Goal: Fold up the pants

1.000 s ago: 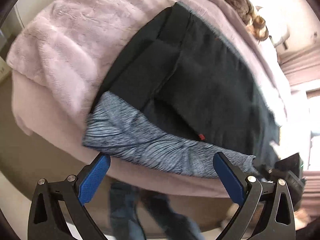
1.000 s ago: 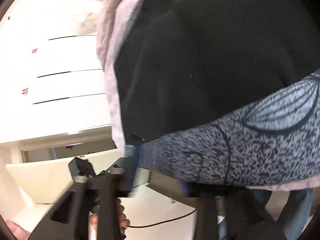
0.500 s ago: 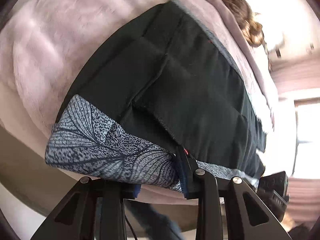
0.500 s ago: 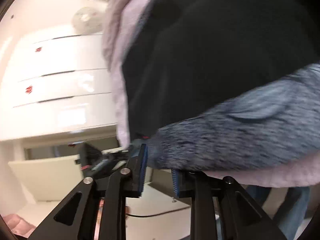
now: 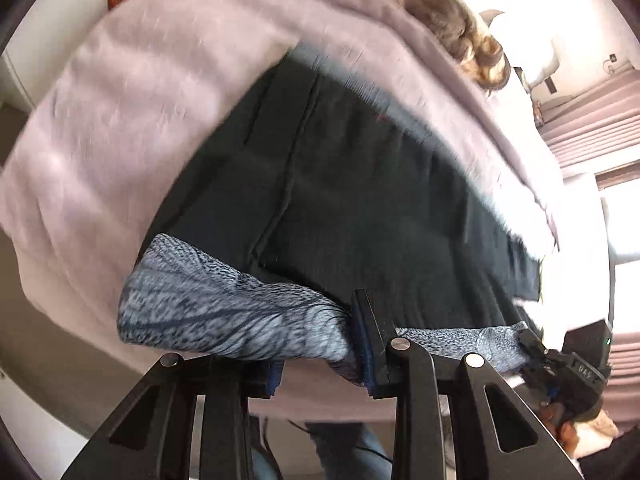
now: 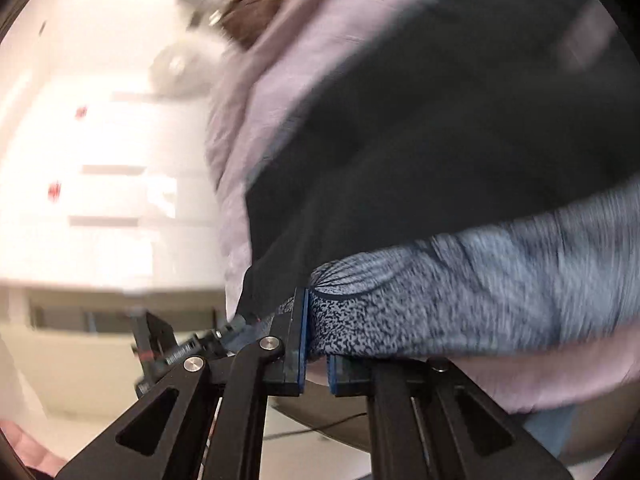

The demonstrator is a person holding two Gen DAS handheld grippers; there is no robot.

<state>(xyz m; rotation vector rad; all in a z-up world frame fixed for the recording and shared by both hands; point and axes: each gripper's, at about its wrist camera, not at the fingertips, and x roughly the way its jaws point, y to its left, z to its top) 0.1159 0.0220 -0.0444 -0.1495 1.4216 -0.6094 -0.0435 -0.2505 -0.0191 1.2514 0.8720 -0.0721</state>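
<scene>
Two grippers grip the same pair of pants (image 5: 360,184) at once, each at one end of the patterned grey waistband (image 5: 224,312), which is the near edge of the garment. The pants are dark, almost black, and lie spread on a fluffy pale pink blanket (image 5: 132,128) that covers the bed. Their legs stretch away toward the far side, where a brown furry thing (image 5: 460,36) rests on the blanket.

The left gripper (image 5: 320,364) has its jaws drawn in on the waistband, and the cloth is bunched into a thick roll between the blue pads (image 5: 362,344). The band fans out to the left of the jaws and runs on as a thin strip to the right, up to the right gripper (image 5: 532,350), seen small at the right edge of the left wrist view with a hand behind it.

From the right wrist view, the right gripper (image 6: 316,344) is pinched narrow on the other corner of the waistband, the cloth pressed against its left pad (image 6: 305,320). The band spreads out to the right of the jaws, lifted a little off the blanket. The left gripper (image 6: 216,338) shows beyond it, low on the left, at the far end of the band. White cupboards (image 6: 100,184) stand blurred in the background. The person's blue jeans (image 5: 352,456) show below the bed's edge.
</scene>
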